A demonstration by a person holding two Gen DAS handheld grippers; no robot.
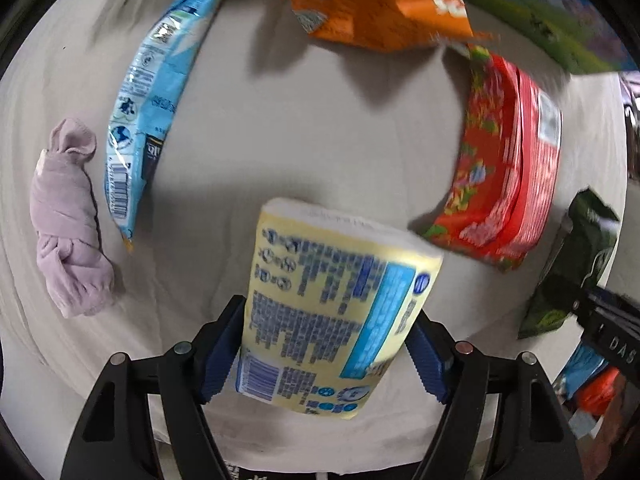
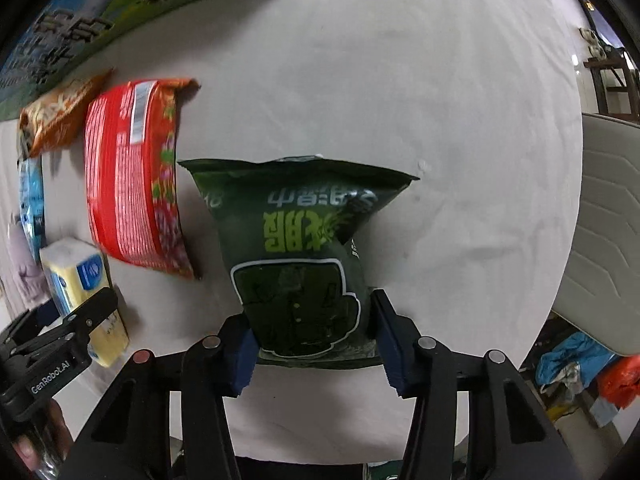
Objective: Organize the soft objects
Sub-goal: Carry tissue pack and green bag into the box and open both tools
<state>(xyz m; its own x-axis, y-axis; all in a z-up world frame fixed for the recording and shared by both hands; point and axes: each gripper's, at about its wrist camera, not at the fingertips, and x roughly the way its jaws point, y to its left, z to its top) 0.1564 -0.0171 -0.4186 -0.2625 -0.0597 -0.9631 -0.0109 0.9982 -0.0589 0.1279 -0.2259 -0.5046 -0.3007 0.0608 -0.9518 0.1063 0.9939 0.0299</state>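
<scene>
My left gripper [image 1: 324, 344] is shut on a yellow tissue pack [image 1: 332, 304] and holds it over the white table; the pack also shows in the right wrist view [image 2: 80, 280]. My right gripper [image 2: 312, 332] is shut on a dark green snack bag [image 2: 296, 240], which also shows at the right in the left wrist view [image 1: 576, 264]. A red snack bag [image 1: 508, 160] [image 2: 136, 184] lies between the two. A blue bag [image 1: 156, 96], an orange bag [image 1: 372, 8] and a rolled lilac cloth [image 1: 68, 216] lie on the table.
A green and blue printed box [image 1: 560, 20] [image 2: 100, 12] stands along the far edge. A white chair [image 2: 608, 232] stands right of the table. The white tablecloth [image 2: 400, 80] is bare beyond the green bag.
</scene>
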